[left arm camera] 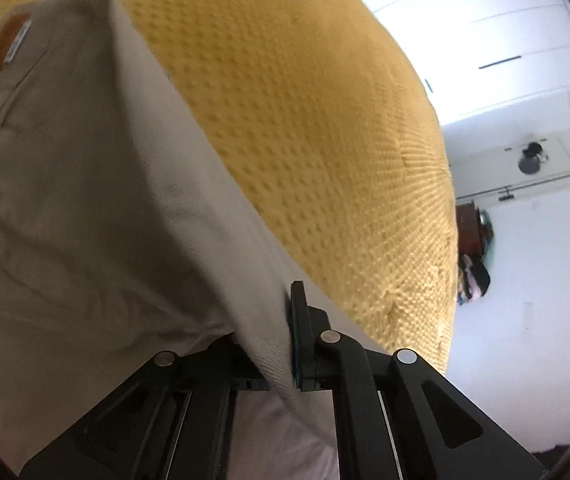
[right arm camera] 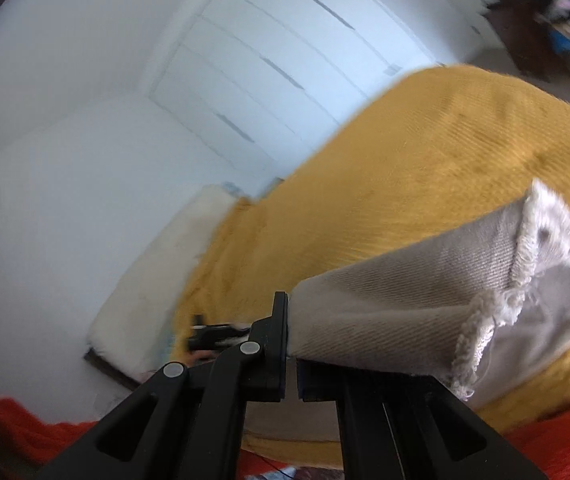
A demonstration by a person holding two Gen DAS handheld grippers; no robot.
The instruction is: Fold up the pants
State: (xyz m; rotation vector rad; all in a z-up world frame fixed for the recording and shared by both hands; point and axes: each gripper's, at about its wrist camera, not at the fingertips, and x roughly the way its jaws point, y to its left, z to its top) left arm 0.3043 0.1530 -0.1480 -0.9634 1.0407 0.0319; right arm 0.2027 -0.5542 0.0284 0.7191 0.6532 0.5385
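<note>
Beige pants (left arm camera: pixel 85 200) lie over a mustard-yellow bedspread (left arm camera: pixel 325 140); a brown waist patch (left arm camera: pixel 5 46) shows at the upper left. My left gripper (left arm camera: pixel 281 344) is shut on an edge of the pants, and the cloth drapes over its left finger. In the right wrist view my right gripper (right arm camera: pixel 291 344) is shut on the frayed hem end of a pants leg (right arm camera: pixel 425 308), which hangs to the right above the bedspread (right arm camera: pixel 425 160).
White wardrobe doors (right arm camera: pixel 265 64) stand beyond the bed. A cream pillow or mattress edge (right arm camera: pixel 157 288) lies at the bed's left side. Red cloth (right arm camera: pixel 13 432) fills the lower corners. Dark furniture with clothes (left arm camera: pixel 473 248) stands by the wall.
</note>
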